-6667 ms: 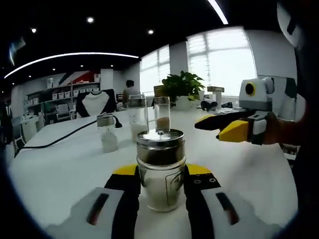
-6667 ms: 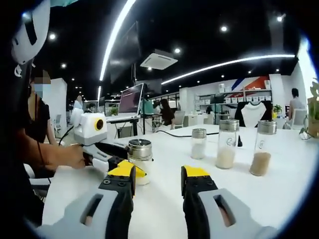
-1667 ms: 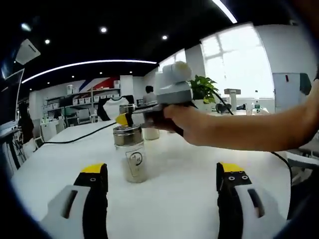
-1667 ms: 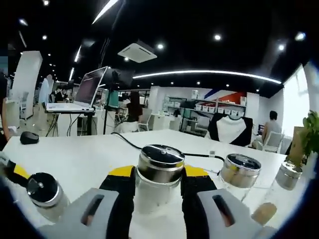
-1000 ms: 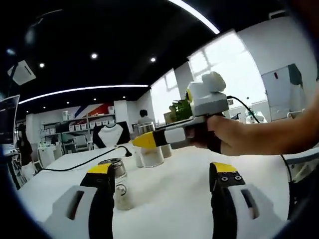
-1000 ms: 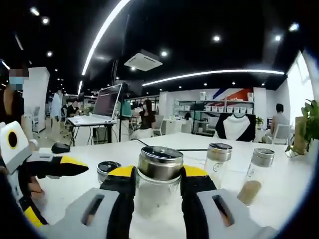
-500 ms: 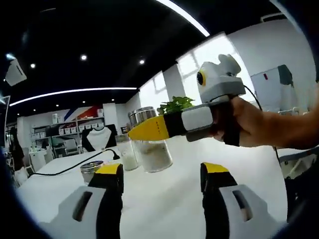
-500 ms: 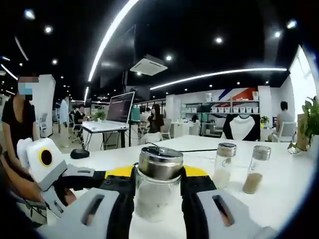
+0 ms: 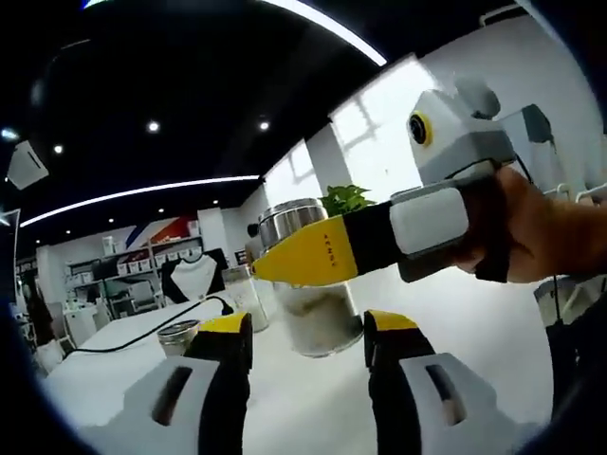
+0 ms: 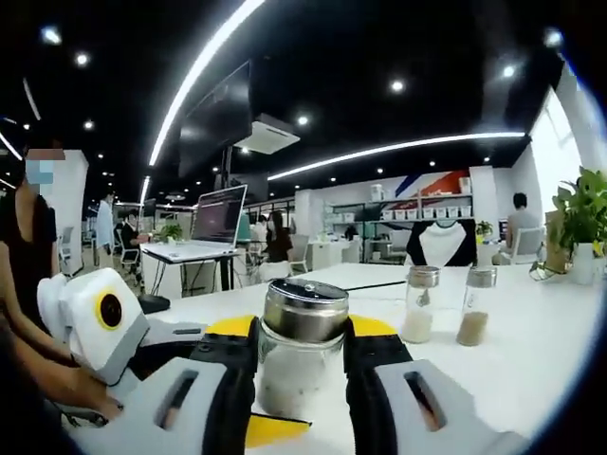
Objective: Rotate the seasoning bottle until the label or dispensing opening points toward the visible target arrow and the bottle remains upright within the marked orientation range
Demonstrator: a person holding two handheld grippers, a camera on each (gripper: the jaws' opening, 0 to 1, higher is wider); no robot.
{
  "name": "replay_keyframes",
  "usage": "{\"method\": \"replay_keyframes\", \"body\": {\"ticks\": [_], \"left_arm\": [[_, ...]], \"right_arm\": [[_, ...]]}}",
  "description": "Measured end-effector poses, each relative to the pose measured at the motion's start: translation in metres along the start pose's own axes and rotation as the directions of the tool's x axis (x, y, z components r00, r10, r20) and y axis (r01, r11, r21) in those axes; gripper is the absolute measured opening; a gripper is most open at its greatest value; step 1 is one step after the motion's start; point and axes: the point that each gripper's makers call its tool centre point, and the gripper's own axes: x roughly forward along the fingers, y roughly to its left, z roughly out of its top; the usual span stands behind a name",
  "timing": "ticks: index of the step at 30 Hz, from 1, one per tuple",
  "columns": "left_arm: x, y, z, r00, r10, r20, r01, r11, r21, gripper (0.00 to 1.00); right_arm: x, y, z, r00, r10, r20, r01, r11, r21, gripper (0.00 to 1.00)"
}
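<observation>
Right gripper view: the seasoning bottle (image 10: 302,349), a glass jar with a steel lid and pale powder inside, is clamped between the black-and-yellow jaws of the right gripper (image 10: 302,353) and is held upright above the white worktop (image 10: 531,365). Two taller glass shakers (image 10: 418,303) are seen standing on the worktop to the right, just beside each other, one with white contents and one with tan. The left gripper (image 10: 194,365) is seen entering from the left, gripped by a hand (image 10: 66,384), its tip close beside the bottle.

From the left gripper view, the seasoning bottle (image 9: 308,294) is seen held by the right gripper (image 9: 327,248), whose yellow-tipped jaw crosses in front of the glass; a hand (image 9: 536,232) is wrapped round its grey body. The left gripper (image 9: 305,332) is shown with its jaws parted and nothing between them; the bottle lies beyond their tips. A small steel-lidded jar (image 9: 176,335) stands on the worktop (image 9: 313,398) to the left, with a black cable (image 9: 142,332) behind it.
</observation>
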Motion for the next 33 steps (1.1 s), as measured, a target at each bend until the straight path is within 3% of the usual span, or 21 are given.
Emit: {"method": "replay_keyframes", "body": {"ticks": [4, 6, 9, 12, 15, 19, 21, 25, 33], "left_arm": [[0.001, -0.002, -0.003, 1.0, -0.006, -0.02, 0.006, 1.0, 0.004, 0.41], [0.0, -0.001, -0.005, 0.999, -0.002, -0.033, 0.002, 1.0, 0.007, 0.4], [-0.001, -0.001, -0.008, 0.998, 0.007, -0.054, -0.007, 1.0, 0.012, 0.4], [-0.002, -0.001, -0.01, 0.998, -0.003, -0.06, 0.002, 1.0, -0.023, 0.39], [-0.003, -0.009, -0.007, 0.995, -0.096, -0.027, 0.09, 0.983, -0.157, 0.39], [-0.004, -0.017, -0.006, 0.99, -0.142, -0.014, 0.139, 0.979, -0.151, 0.38], [-0.004, -0.022, -0.004, 0.986, -0.167, -0.005, 0.165, 0.975, -0.148, 0.38], [-0.006, -0.029, 0.005, 0.975, -0.214, 0.051, 0.22, 0.96, -0.172, 0.38], [-0.008, -0.049, 0.011, 0.949, -0.308, 0.072, 0.316, 0.927, -0.201, 0.38]], "right_arm": [[0.003, 0.011, -0.002, 1.0, -0.024, 0.014, 0.024, 1.0, 0.001, 0.33], [0.003, 0.013, -0.003, 0.999, -0.046, 0.016, 0.047, 0.998, -0.049, 0.33], [0.003, 0.014, -0.005, 0.999, -0.032, 0.001, 0.032, 0.998, -0.056, 0.34], [-0.002, 0.02, -0.003, 0.997, 0.079, 0.014, -0.079, 0.996, -0.04, 0.32], [-0.009, 0.02, -0.005, 0.983, 0.181, -0.013, -0.181, 0.983, -0.038, 0.32], [-0.016, 0.019, -0.007, 0.962, 0.27, -0.05, -0.271, 0.962, -0.014, 0.32], [-0.021, 0.016, -0.007, 0.95, 0.301, -0.077, -0.298, 0.953, 0.05, 0.32], [-0.025, 0.018, -0.001, 0.933, 0.352, -0.07, -0.35, 0.936, 0.035, 0.33], [-0.034, 0.036, -0.008, 0.906, 0.411, -0.098, -0.413, 0.911, 0.005, 0.34]]}}
